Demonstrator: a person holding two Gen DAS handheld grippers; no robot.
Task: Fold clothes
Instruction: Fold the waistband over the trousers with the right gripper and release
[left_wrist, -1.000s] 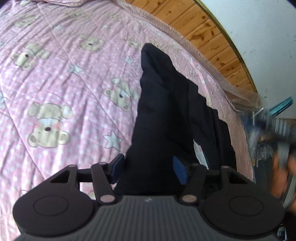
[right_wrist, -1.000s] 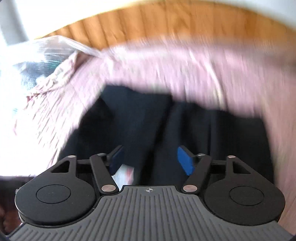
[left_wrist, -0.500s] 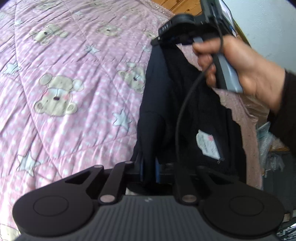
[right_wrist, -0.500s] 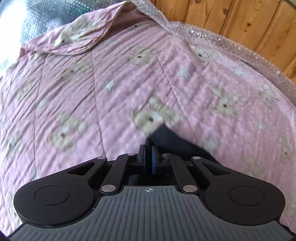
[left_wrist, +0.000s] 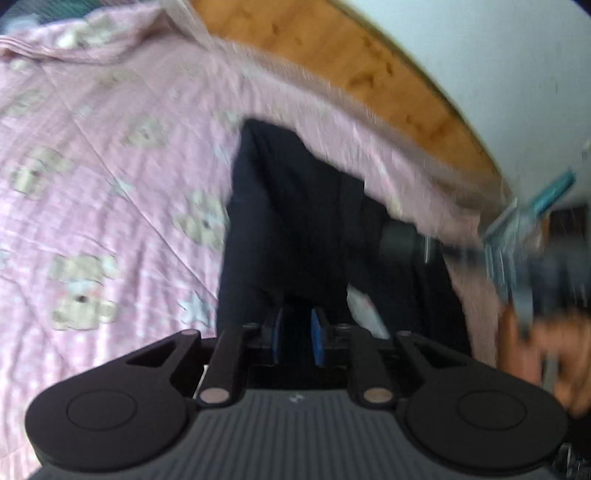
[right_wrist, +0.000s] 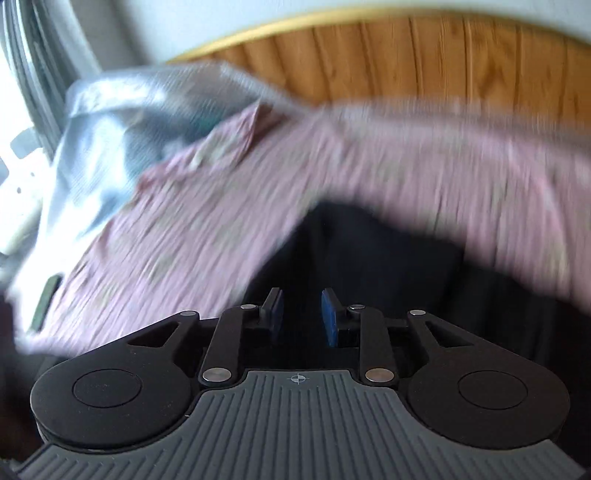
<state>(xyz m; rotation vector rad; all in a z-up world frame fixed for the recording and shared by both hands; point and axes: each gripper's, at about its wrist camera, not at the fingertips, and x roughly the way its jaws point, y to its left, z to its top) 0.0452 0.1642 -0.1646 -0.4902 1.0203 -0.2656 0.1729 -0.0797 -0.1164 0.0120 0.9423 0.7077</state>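
Observation:
A black garment (left_wrist: 295, 229) lies folded in a long strip on the pink bear-print quilt (left_wrist: 92, 192); a white label (left_wrist: 364, 314) shows near its near end. My left gripper (left_wrist: 296, 339) hovers over the near end with its blue pads a small gap apart, holding nothing. The right gripper and its hand show blurred at the right in the left wrist view (left_wrist: 532, 280). In the right wrist view my right gripper (right_wrist: 302, 319) is open above the black garment (right_wrist: 369, 258), holding nothing. Both views are motion-blurred.
A wooden headboard (left_wrist: 369, 70) (right_wrist: 424, 62) runs along the far side of the quilt (right_wrist: 221, 221). A clear plastic sheet (right_wrist: 110, 122) bunches at the quilt's far left corner in the right wrist view. White wall behind.
Both grippers were shut on the black garment half a second ago; both have let go and opened partway. The right gripper has moved back from the far end to the right side.

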